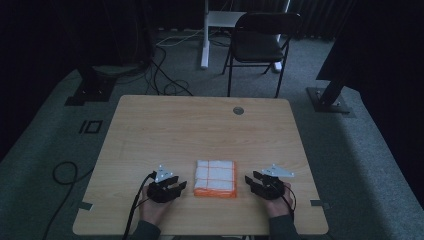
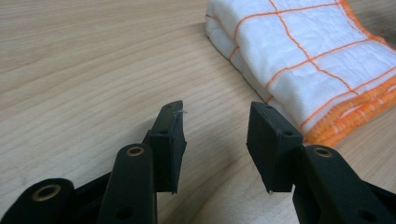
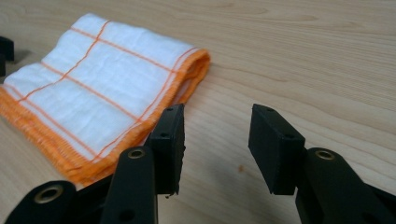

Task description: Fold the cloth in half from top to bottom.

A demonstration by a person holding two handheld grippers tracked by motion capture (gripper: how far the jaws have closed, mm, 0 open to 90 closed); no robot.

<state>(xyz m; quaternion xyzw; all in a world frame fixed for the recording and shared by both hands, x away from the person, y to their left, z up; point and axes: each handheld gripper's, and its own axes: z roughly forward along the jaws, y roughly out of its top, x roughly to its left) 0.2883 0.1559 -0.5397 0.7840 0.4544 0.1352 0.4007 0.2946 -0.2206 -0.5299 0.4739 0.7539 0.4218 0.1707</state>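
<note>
Flanking folded cloth, left tongs and right tongs both gaping empty, lying between them, readying edge pinches.

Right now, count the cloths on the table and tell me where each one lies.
1. A single folded white cloth with orange grid lines lies near the table's front edge, between the left gripper and the right gripper, touching neither. Both grippers are open.

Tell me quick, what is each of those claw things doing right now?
Left gripper: open, holding nothing, beside the folded cloth.
Right gripper: open, holding nothing, on the cloth's other side.
</note>
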